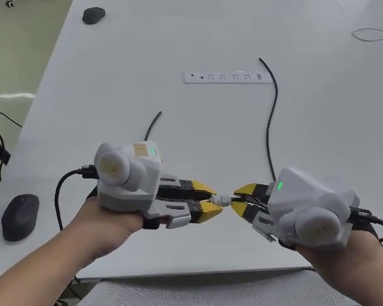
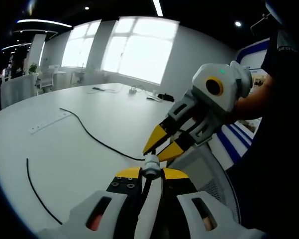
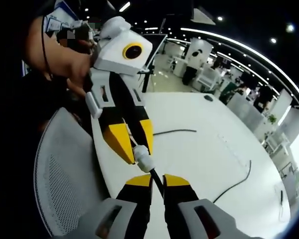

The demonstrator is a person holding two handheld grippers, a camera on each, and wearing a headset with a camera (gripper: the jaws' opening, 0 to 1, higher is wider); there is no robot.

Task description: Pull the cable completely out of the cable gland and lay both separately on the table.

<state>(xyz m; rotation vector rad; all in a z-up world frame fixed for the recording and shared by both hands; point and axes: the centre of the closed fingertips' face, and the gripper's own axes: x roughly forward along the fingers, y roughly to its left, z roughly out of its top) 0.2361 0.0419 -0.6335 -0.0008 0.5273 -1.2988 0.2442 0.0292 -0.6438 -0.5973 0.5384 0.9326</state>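
One white table [image 1: 178,38], power strip [image 1: 228,78], bright windows [image 2: 134,52]

Broad white table [image 1: 178,38], bright windows [image 2: 134,50] behind, ceiling strip lights [image 2: 157,7], grey mesh chair [image 3: 59,169].

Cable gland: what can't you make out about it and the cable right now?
- How much cable is inside the cable gland: hidden by the gland's body, every view.
- Where the cable meets the right hand-held gripper: covered by its housing, head view.
- Gland's fine detail: too small.
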